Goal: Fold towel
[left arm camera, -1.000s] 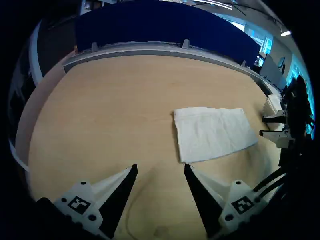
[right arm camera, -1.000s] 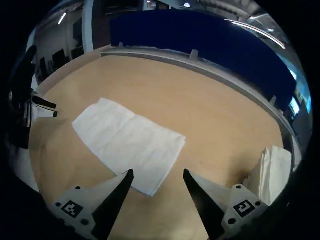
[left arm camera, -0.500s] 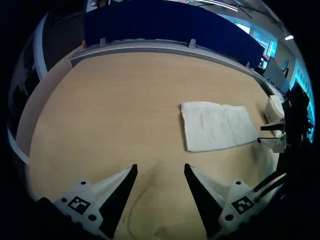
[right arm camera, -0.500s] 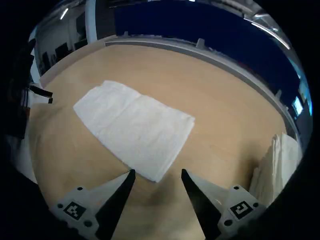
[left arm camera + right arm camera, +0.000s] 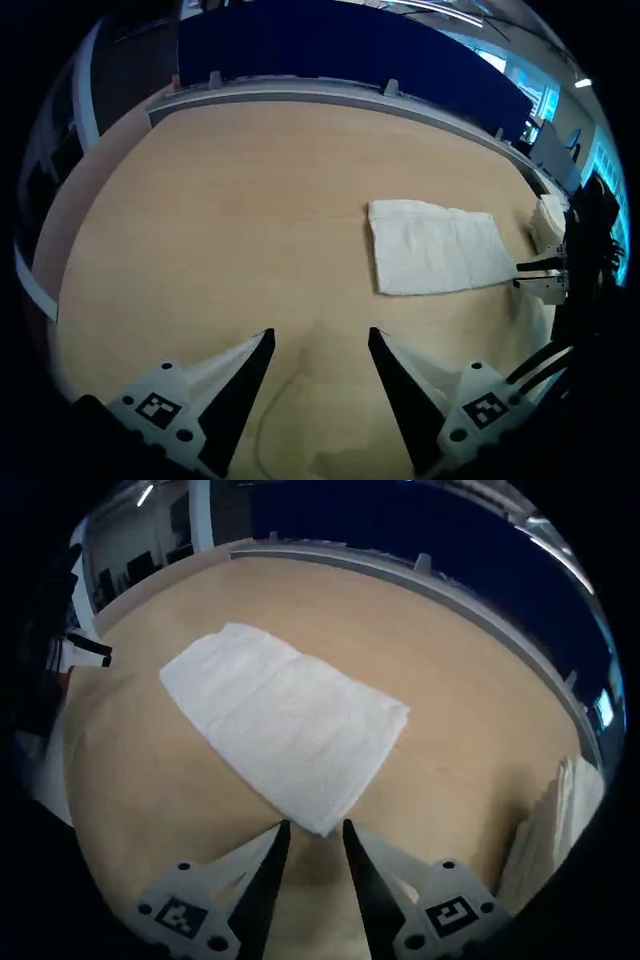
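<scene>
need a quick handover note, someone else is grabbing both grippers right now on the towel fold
Left gripper: open, holding nothing, over bare table.
Right gripper: open with its jaws narrow, tips at the near corner of the towel, no grip yet.
The towel lies flat on the table. A stack of folded towels sits by the table edge near the right gripper.
Done: right gripper lined up on the corner.
Left: pinch that corner, probably take a second corner with the left, then fold over. I cannot tell whether it was already folded once.
</scene>
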A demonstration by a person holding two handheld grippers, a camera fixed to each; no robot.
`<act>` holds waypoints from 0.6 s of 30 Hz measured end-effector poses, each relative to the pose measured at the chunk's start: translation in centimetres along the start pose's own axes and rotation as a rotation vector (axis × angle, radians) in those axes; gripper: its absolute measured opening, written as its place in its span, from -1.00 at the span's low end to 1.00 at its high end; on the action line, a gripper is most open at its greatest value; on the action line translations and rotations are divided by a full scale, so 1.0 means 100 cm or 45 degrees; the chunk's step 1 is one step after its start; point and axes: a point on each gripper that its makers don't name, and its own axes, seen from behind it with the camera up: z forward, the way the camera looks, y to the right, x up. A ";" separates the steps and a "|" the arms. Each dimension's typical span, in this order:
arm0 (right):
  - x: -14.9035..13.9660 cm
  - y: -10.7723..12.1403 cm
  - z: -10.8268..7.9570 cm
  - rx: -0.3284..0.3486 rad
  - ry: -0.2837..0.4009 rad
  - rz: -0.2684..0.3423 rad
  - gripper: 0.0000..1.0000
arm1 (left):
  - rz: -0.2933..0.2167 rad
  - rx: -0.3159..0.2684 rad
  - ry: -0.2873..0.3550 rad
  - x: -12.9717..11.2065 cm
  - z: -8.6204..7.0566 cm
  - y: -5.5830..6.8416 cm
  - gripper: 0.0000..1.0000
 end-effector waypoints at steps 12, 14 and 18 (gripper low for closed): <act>-0.001 0.004 0.006 -0.011 -0.018 -0.017 -0.77 | -0.018 0.008 -0.002 -0.006 -0.002 -0.008 0.72; 0.001 0.004 0.006 -0.014 -0.012 -0.023 -0.85 | -0.023 0.008 -0.001 -0.007 -0.002 -0.008 0.73; 0.004 0.005 0.006 -0.024 -0.005 -0.035 -0.92 | -0.029 0.007 0.002 -0.006 -0.004 -0.009 0.72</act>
